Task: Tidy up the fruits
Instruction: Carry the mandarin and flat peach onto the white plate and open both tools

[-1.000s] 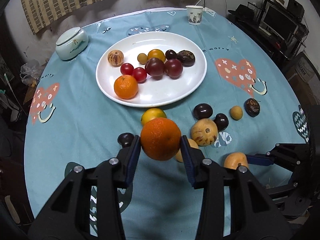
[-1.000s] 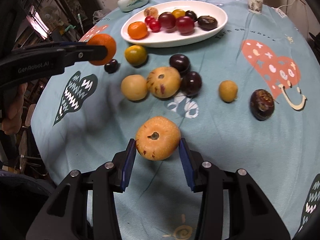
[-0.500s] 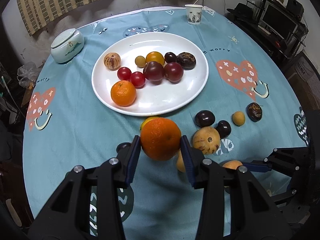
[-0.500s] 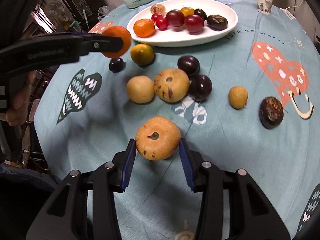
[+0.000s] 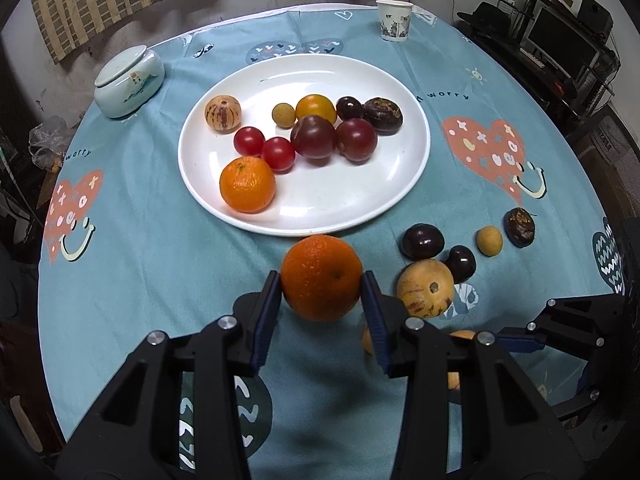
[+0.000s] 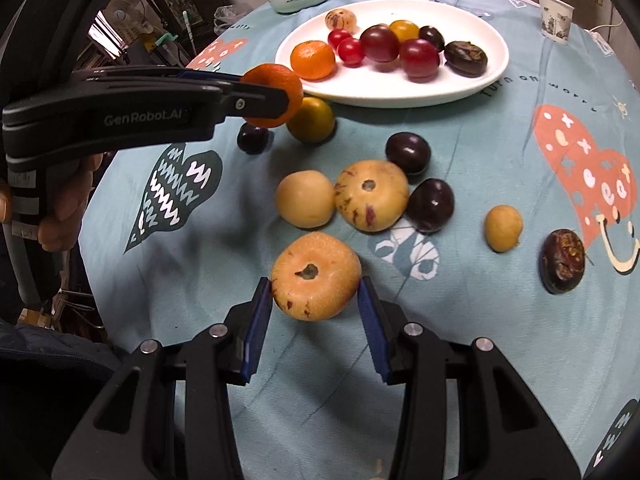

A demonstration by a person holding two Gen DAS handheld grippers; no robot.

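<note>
The left gripper [image 5: 322, 294] is clamped on an orange [image 5: 322, 278], both blue pads pressed to its sides; the fruit hangs above the blue tablecloth [image 5: 152, 248] just short of the near rim of the white plate [image 5: 400, 184]. It is round, with no long axis, and its small dimple faces the wrist camera. In the right wrist view a hand [image 6: 66, 200] grips that tool's handle at the left edge. On the plate lie a second orange [image 5: 247, 185], red and dark fruits and a striped one. Right of the plate's near rim, loose fruits sit on the cloth. The right gripper [image 6: 316, 300] holds a flattened yellow-orange fruit [image 6: 316, 276] by its sides, broad axis running pad to pad, dark stem pit facing up toward the camera
</note>
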